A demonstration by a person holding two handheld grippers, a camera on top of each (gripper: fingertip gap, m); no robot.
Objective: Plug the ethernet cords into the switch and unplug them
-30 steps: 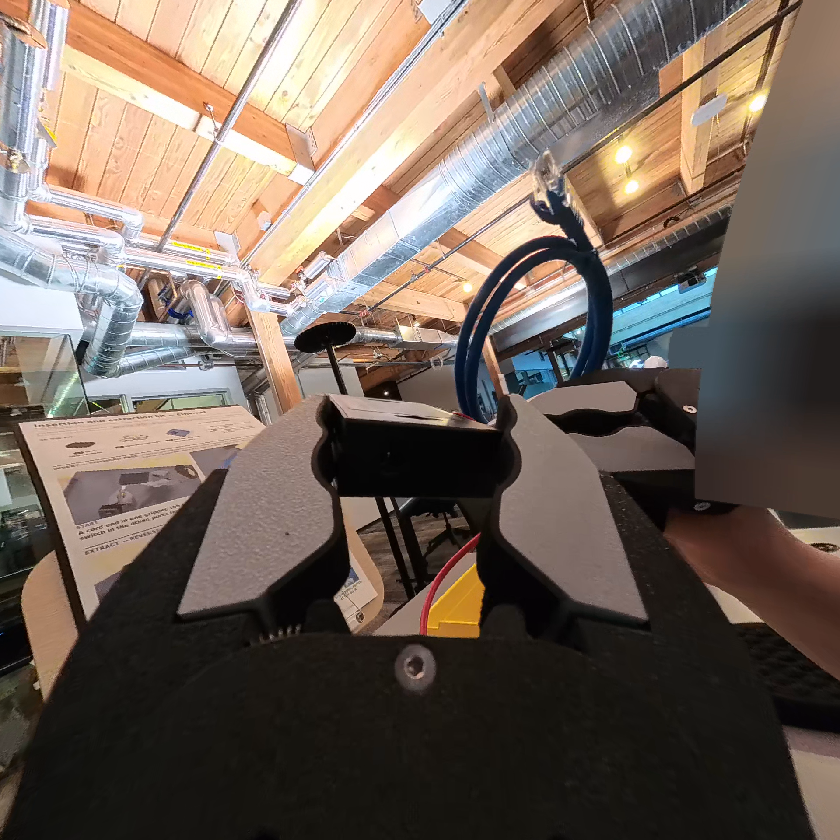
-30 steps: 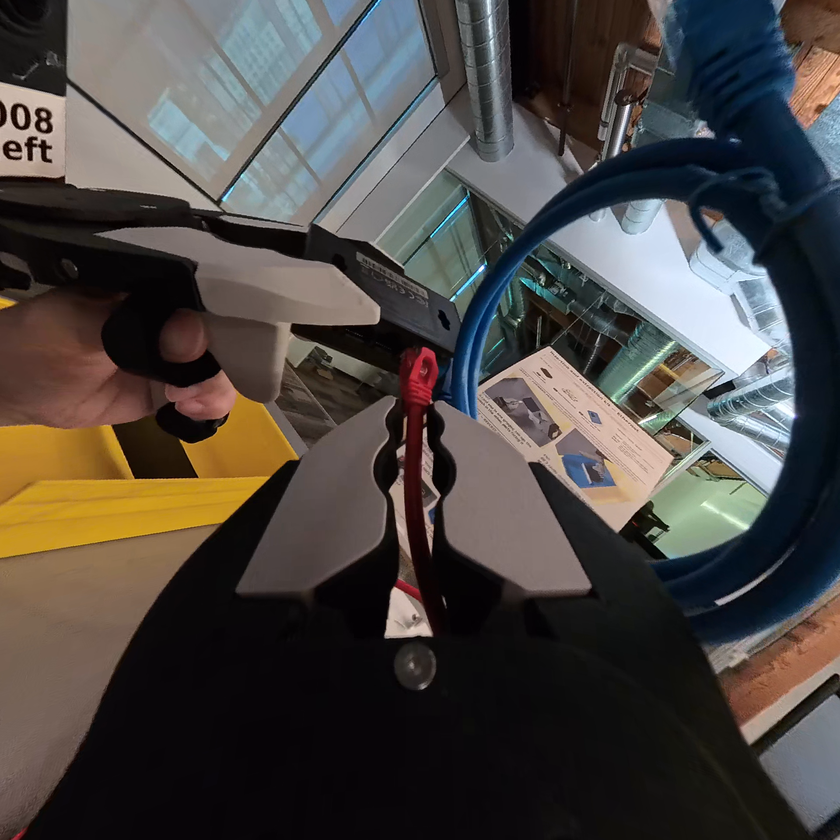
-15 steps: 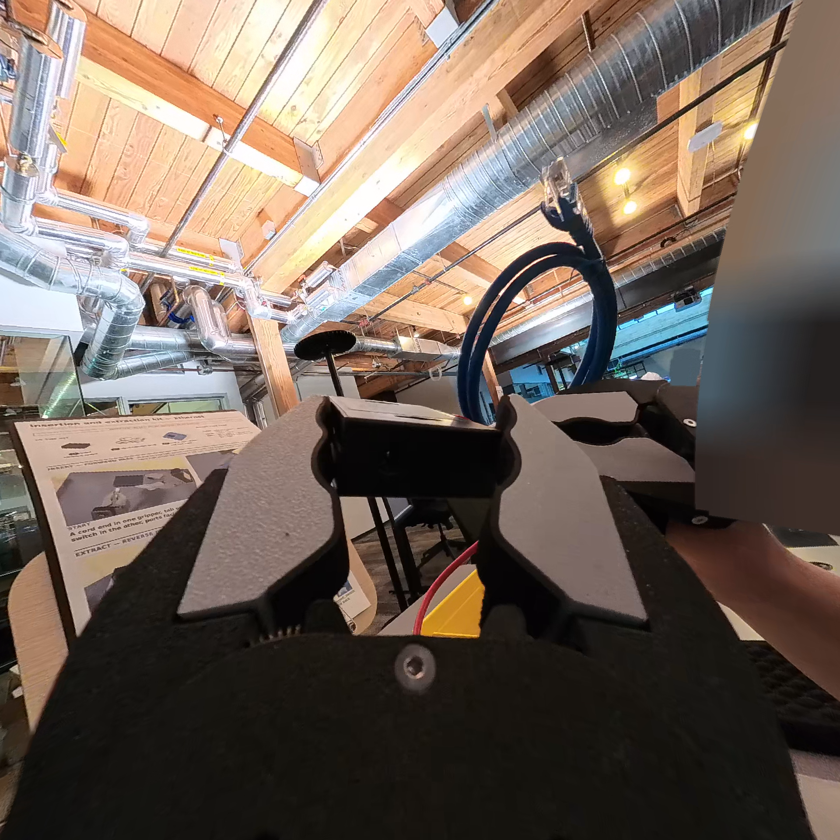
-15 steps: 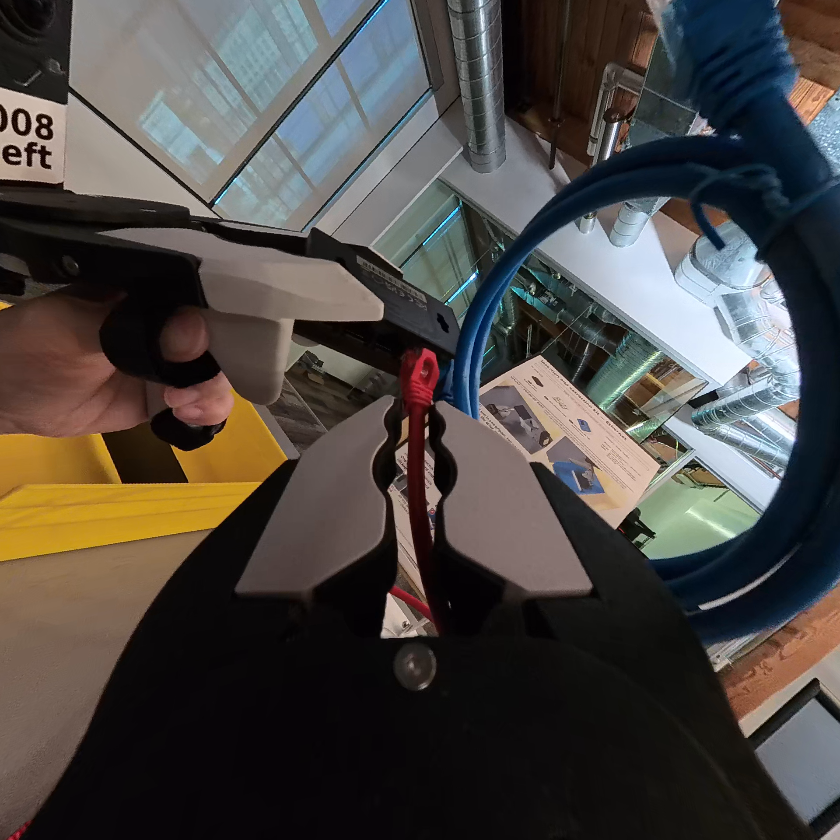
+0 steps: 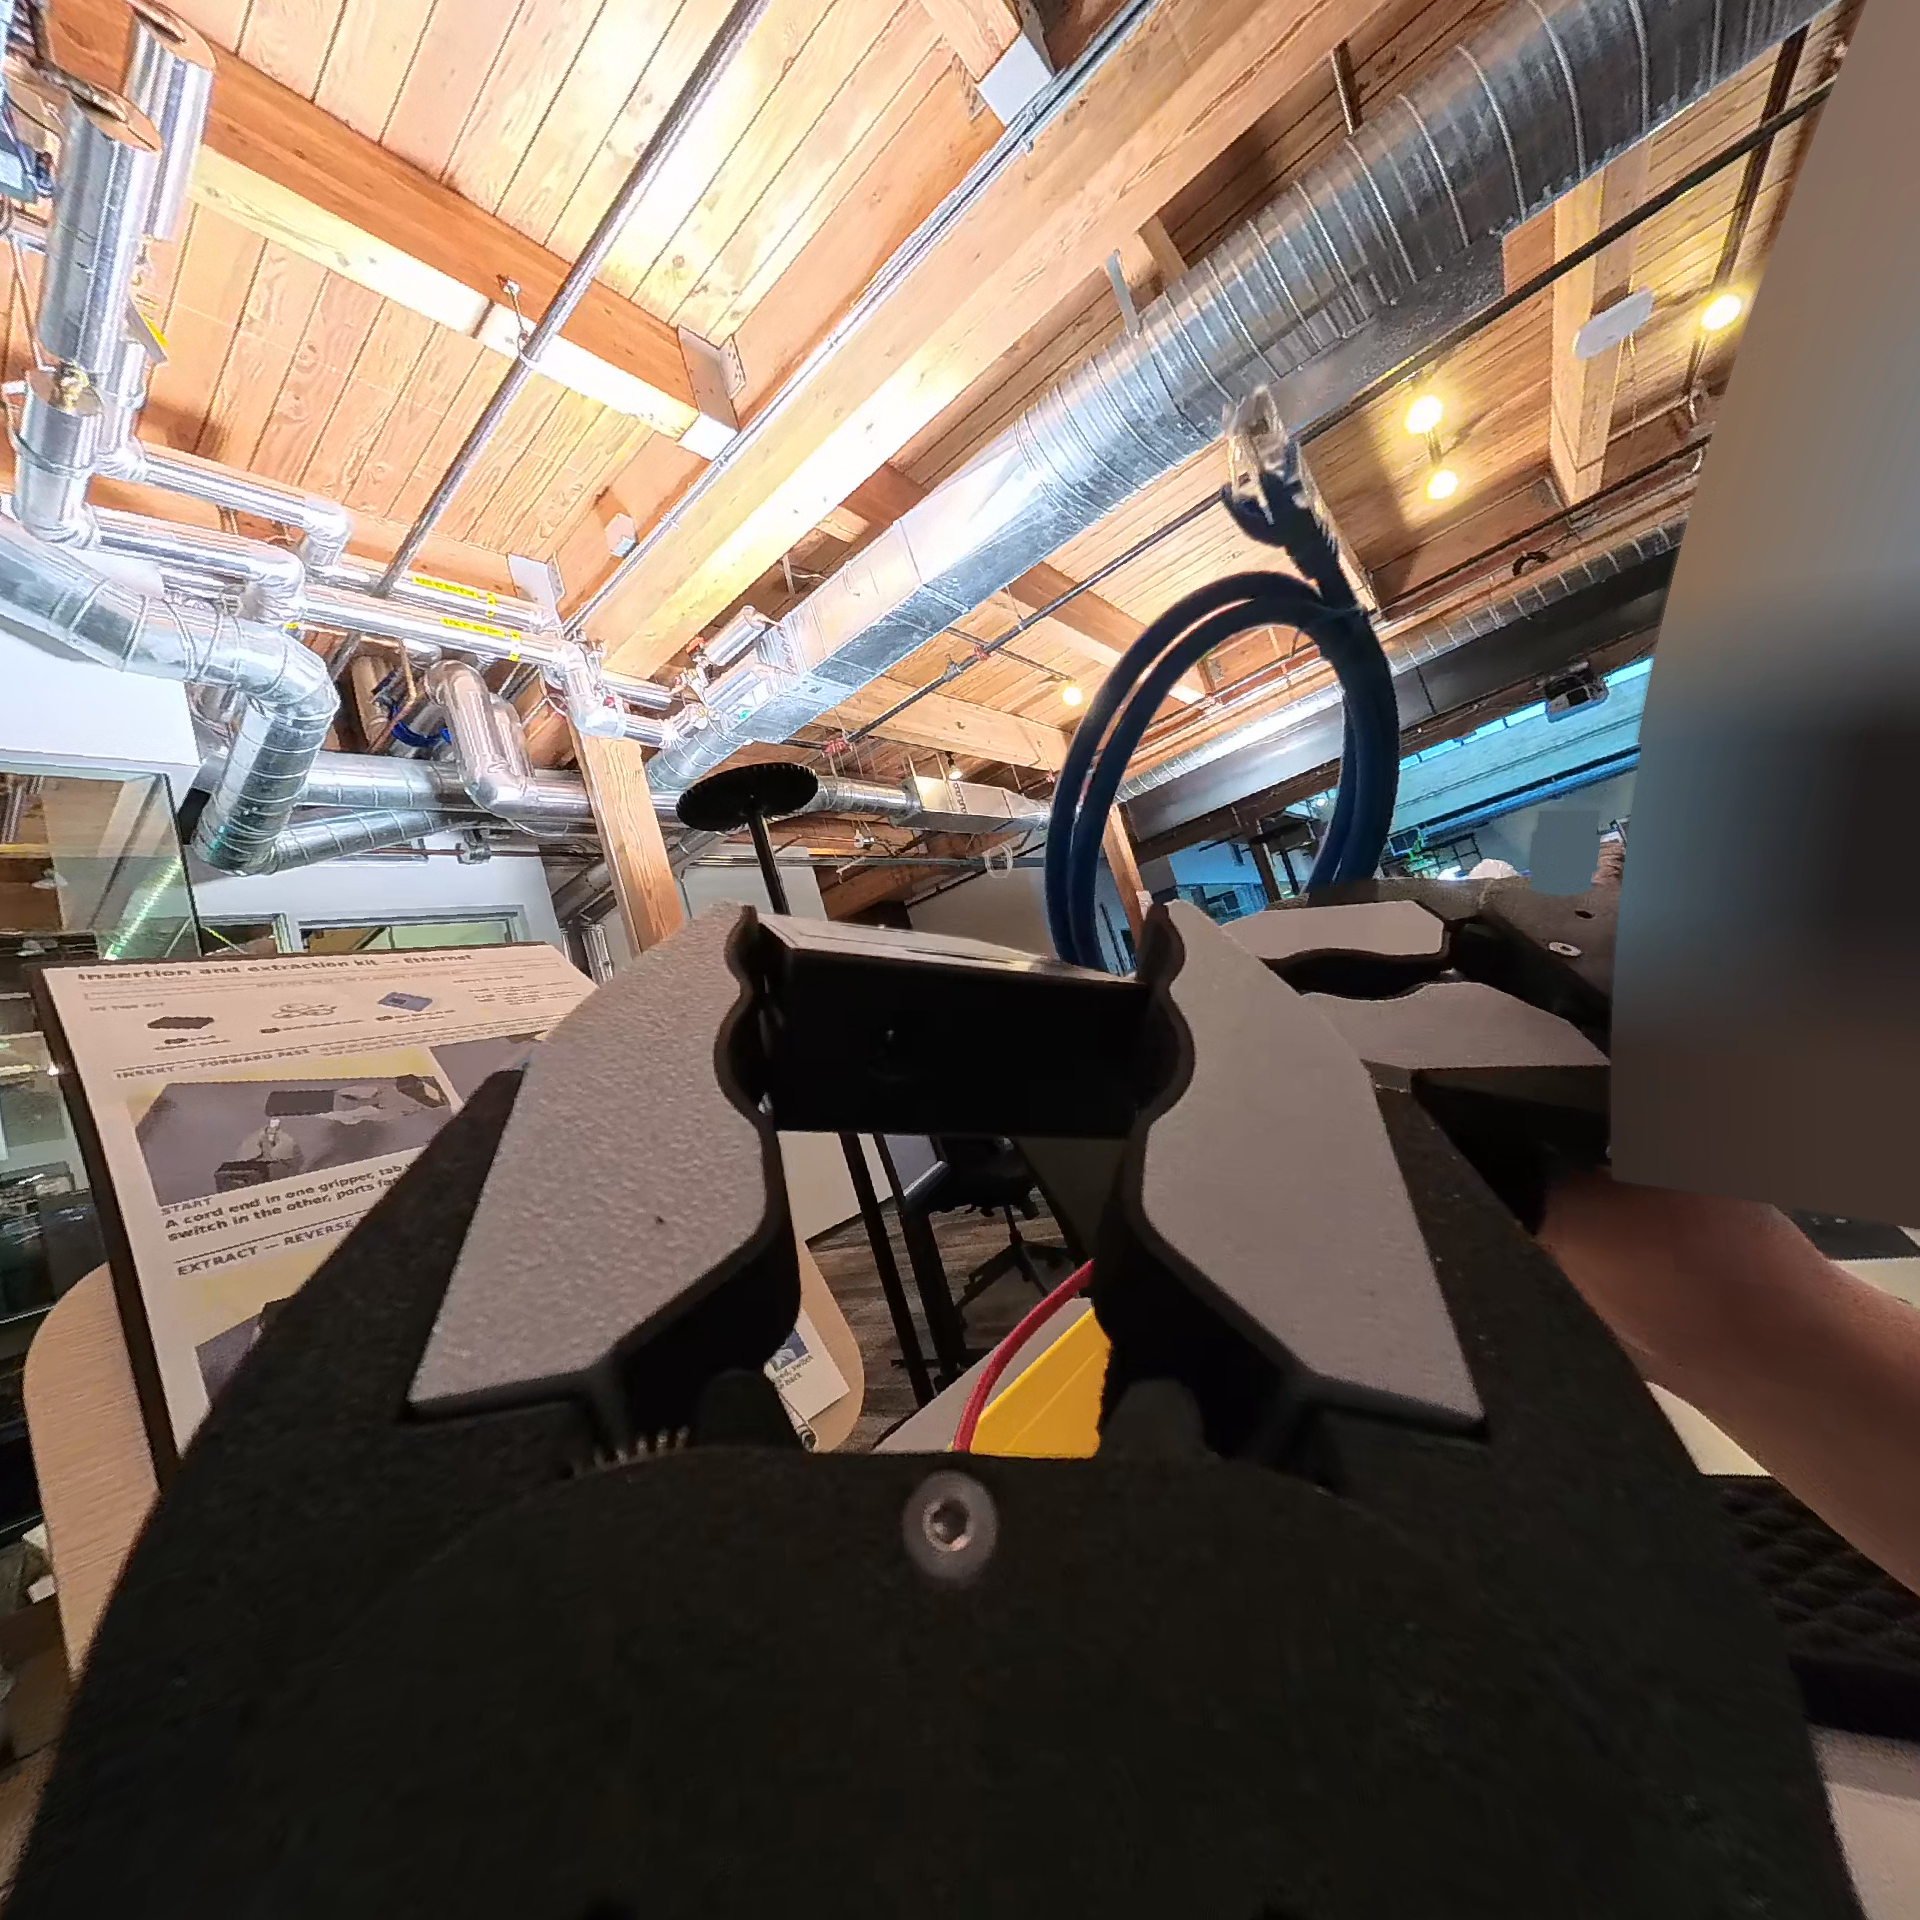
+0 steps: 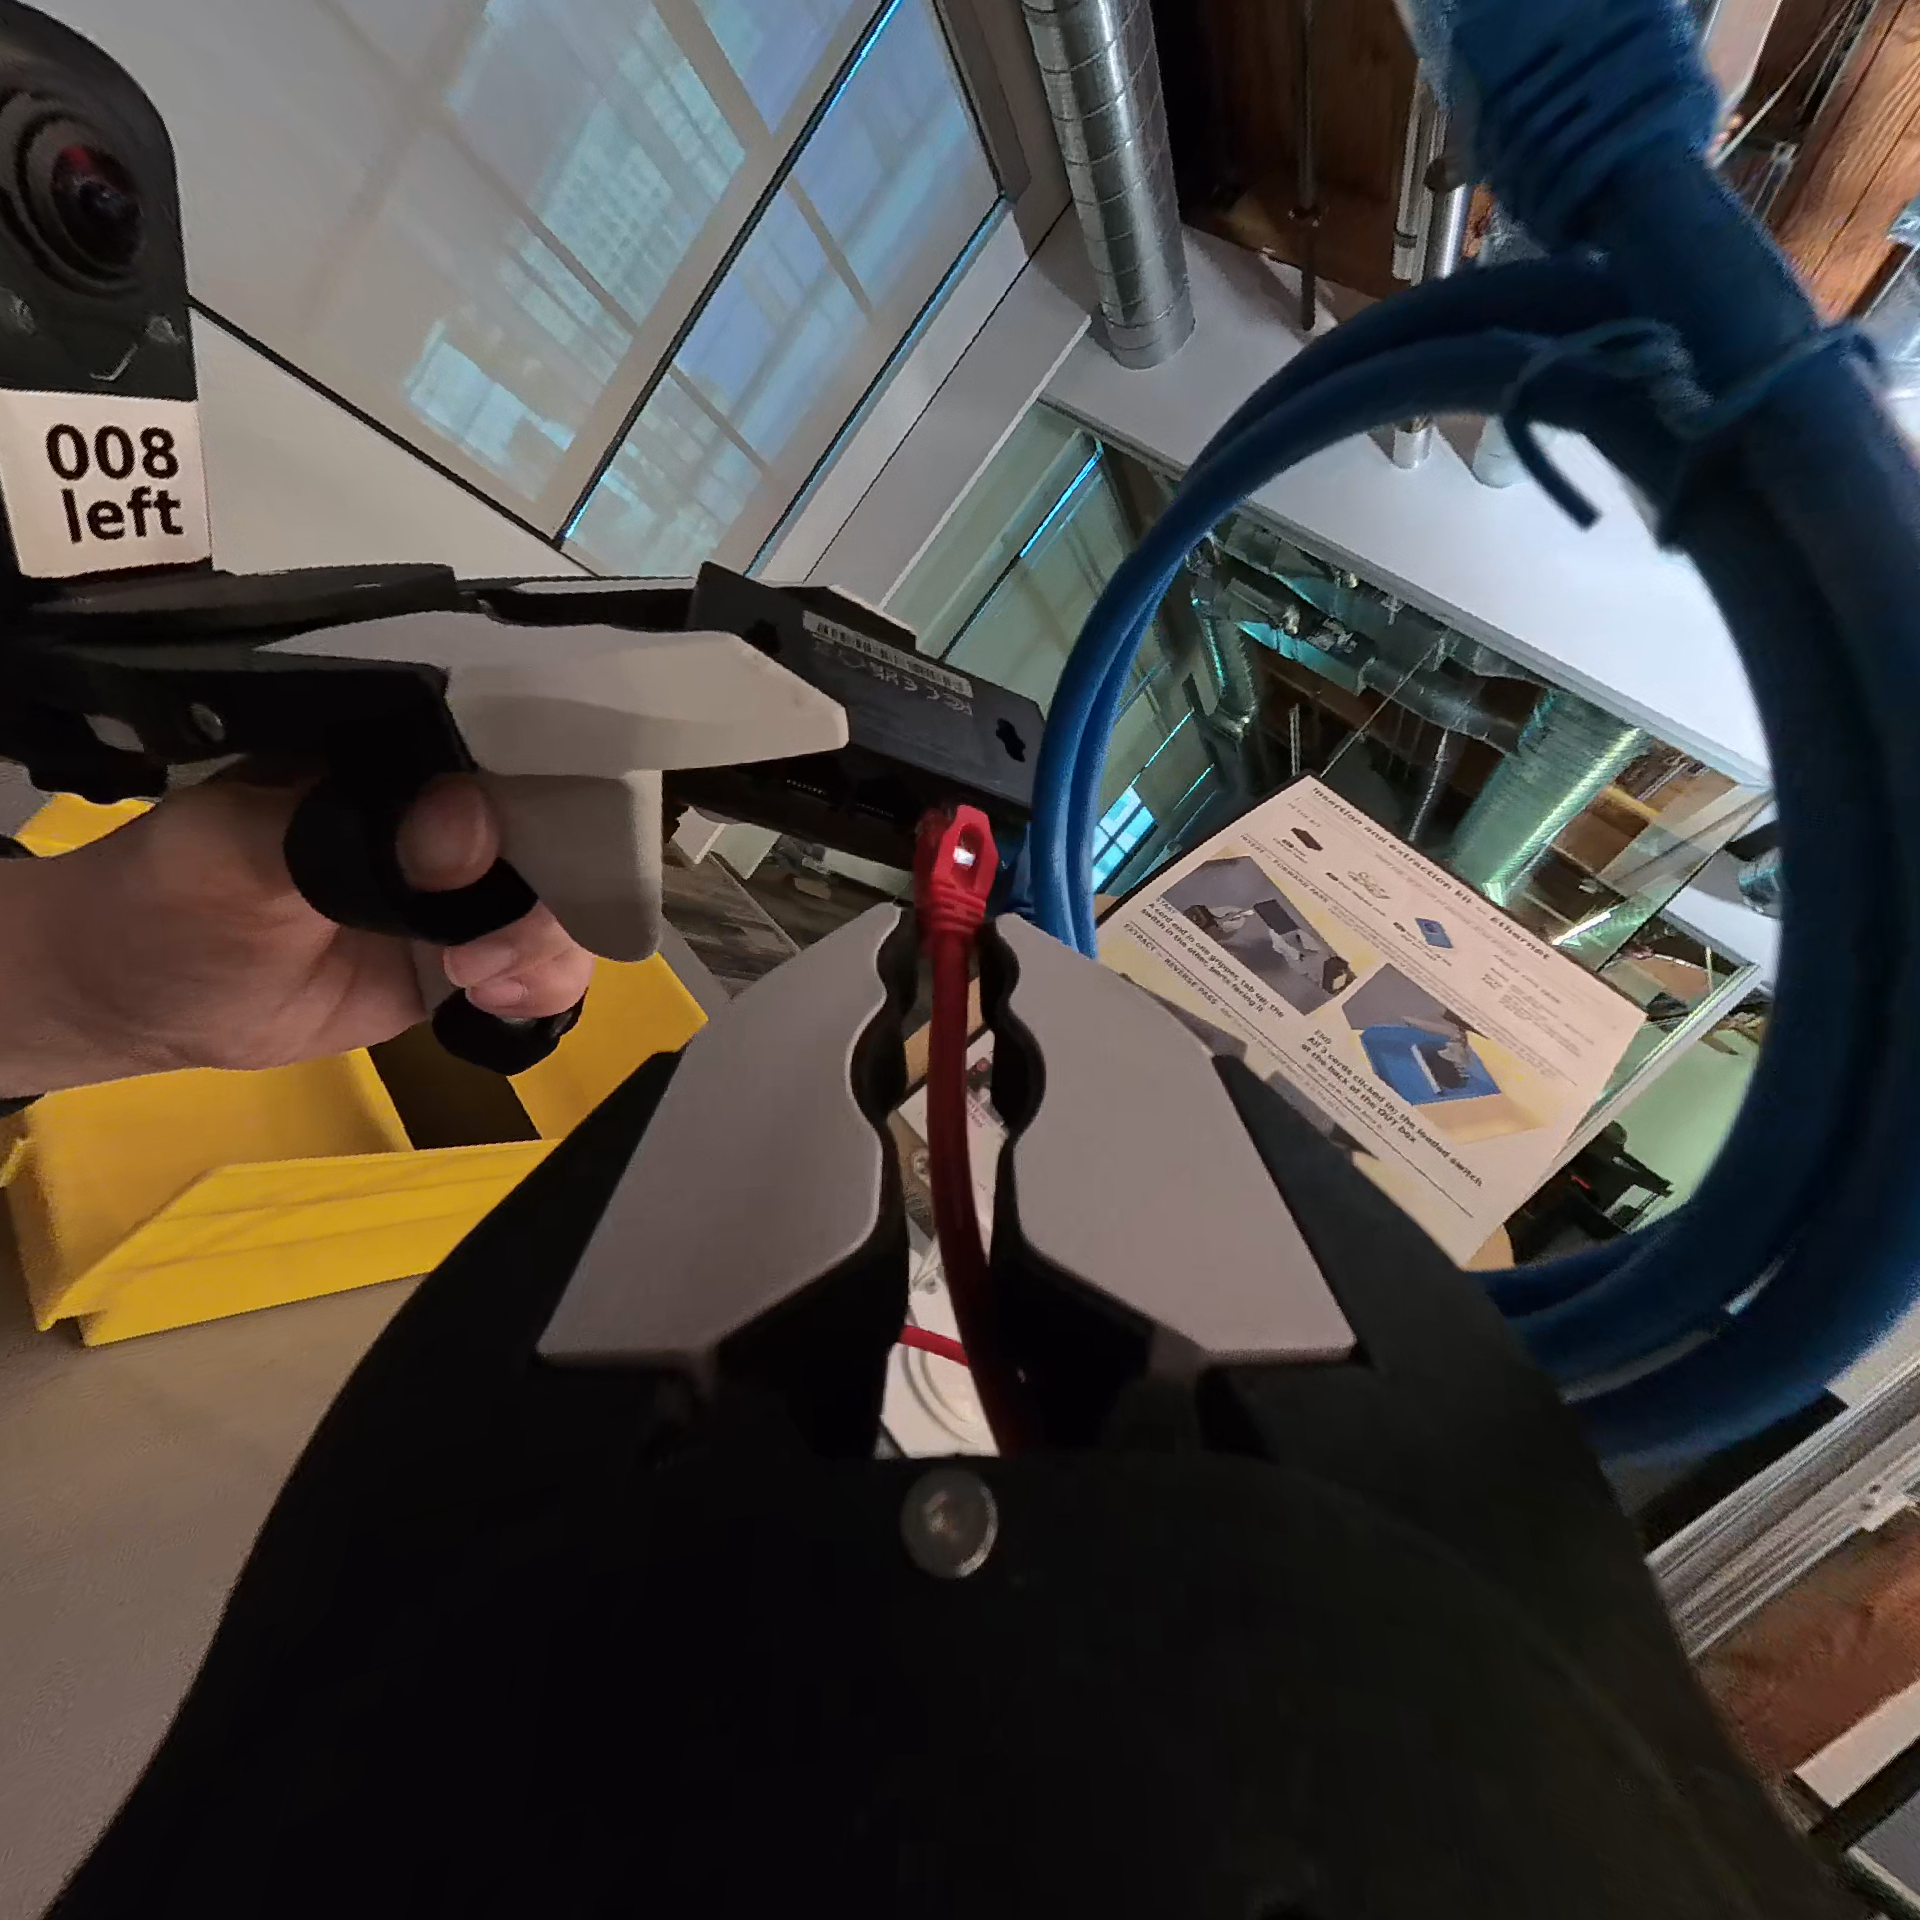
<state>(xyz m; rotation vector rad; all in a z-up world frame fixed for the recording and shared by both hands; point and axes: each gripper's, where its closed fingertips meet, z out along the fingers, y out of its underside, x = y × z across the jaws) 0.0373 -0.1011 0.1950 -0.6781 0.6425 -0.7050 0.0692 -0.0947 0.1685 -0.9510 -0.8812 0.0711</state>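
Note:
My left gripper (image 5: 954, 930) is shut on the black switch (image 5: 951, 1039) and holds it in the air; it also shows in the right wrist view (image 6: 904, 707). My right gripper (image 6: 940, 925) is shut on the red ethernet cord (image 6: 956, 1122). Its red plug (image 6: 961, 852) sticks out past the fingertips and meets the switch's underside port face; whether it is seated is hidden. A coiled blue ethernet cord (image 6: 1818, 779) loops up from the switch's port side, with its free plug (image 5: 1262, 457) at the top.
A yellow bin (image 6: 260, 1174) sits on the grey table (image 6: 156, 1507) under the left gripper (image 6: 644, 717), which a hand (image 6: 208, 956) holds. A printed instruction sheet (image 6: 1351, 997) stands behind. The right gripper (image 5: 1403, 987) shows just right of the switch. The grippers' ends are close to 5 cm from one another.
Both grippers keep their hold. The views have tilted slightly and the blue coil has swayed a little; the red plug stays at the switch's port face.

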